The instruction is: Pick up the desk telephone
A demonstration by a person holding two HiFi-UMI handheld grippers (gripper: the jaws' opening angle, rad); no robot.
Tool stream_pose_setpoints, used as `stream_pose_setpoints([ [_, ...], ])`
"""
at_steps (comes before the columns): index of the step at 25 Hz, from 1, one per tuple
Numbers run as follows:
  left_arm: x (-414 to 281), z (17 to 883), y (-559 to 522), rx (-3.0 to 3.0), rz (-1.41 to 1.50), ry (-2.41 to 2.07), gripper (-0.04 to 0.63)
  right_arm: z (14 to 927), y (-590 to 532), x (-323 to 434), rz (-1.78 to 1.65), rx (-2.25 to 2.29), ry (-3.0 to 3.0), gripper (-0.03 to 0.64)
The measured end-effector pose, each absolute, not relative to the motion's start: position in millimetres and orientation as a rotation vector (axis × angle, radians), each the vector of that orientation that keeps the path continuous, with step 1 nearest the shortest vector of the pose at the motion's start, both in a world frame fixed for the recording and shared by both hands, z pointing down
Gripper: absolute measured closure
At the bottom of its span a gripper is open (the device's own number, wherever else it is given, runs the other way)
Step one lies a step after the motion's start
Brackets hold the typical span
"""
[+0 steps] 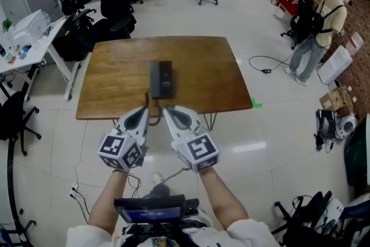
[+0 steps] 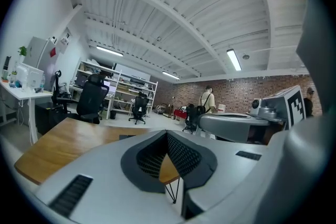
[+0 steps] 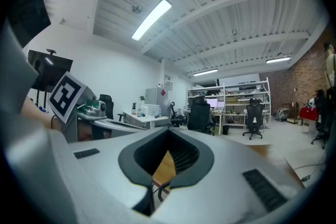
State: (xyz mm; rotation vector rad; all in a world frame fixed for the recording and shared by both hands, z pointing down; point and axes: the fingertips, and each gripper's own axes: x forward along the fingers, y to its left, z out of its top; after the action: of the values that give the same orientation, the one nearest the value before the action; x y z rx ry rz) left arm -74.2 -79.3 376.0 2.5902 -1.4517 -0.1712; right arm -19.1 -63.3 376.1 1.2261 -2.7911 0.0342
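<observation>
forearms side by side, lower centre; left gripper (image 1: pixel 142 114), right gripper (image 1: pixel 169 113) level, jaws pressed together, empty; tips seemingly at near table (image 1: pixel 110 81) edge, below desk telephone (image 1: pixel 161 79).

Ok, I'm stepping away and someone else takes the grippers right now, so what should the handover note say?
Left gripper: shut, empty.
Right gripper: shut, empty.
Both are side by side at the near edge of the wooden table, aimed at the desk telephone.
Desk telephone: lies flat near the table's middle, untouched.
Done: nothing yet.
Left: open the jaws, reach in, grip the telephone and lift it.
</observation>
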Motion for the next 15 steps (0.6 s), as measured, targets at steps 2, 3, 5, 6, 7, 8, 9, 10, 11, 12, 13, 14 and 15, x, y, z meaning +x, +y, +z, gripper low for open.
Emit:
stream_pose_setpoints([
  [2,-77,374,-95,2.601,-0.174,-1.431,0.591,375,-78,-24,0.042,1.248,-2.785,0.614],
  [3,-78,374,-102,2.609,-0.173,-1.420,0.591,375,-85,-25,0.038,1.256,-2.778,0.614],
  [5,-81,373,-116,2.623,-0.170,-1.399,0.591,375,-99,-29,0.019,1.266,-2.759,0.614],
  [6,-82,373,-123,2.629,-0.168,-1.389,0.591,376,-105,-32,0.013,1.271,-2.752,0.614],
  [7,-85,372,-130,2.634,-0.167,-1.380,0.591,376,-112,-34,0.017,1.282,-2.747,0.614],
  [8,-87,372,-136,2.638,-0.168,-1.371,0.591,376,-117,-37,0.026,1.296,-2.744,0.614],
  [9,-88,372,-142,2.642,-0.170,-1.361,0.591,377,-122,-39,0.034,1.309,-2.740,0.614],
  [10,-90,371,-146,2.645,-0.173,-1.352,0.591,377,-127,-41,0.040,1.320,-2.735,0.614],
  [11,-91,371,-150,2.648,-0.174,-1.342,0.591,378,-131,-41,0.040,1.327,-2.728,0.614],
  [12,-91,371,-154,2.651,-0.175,-1.333,0.591,380,-134,-42,0.035,1.332,-2.718,0.614],
  [13,-91,370,-157,2.655,-0.176,-1.324,0.591,382,-137,-42,0.029,1.338,-2.708,0.614],
  [14,-92,369,-160,2.659,-0.178,-1.316,0.591,382,-140,-42,0.025,1.346,-2.699,0.614],
  [15,-92,369,-162,2.664,-0.183,-1.307,0.591,383,-143,-42,0.023,1.352,-2.689,0.614],
])
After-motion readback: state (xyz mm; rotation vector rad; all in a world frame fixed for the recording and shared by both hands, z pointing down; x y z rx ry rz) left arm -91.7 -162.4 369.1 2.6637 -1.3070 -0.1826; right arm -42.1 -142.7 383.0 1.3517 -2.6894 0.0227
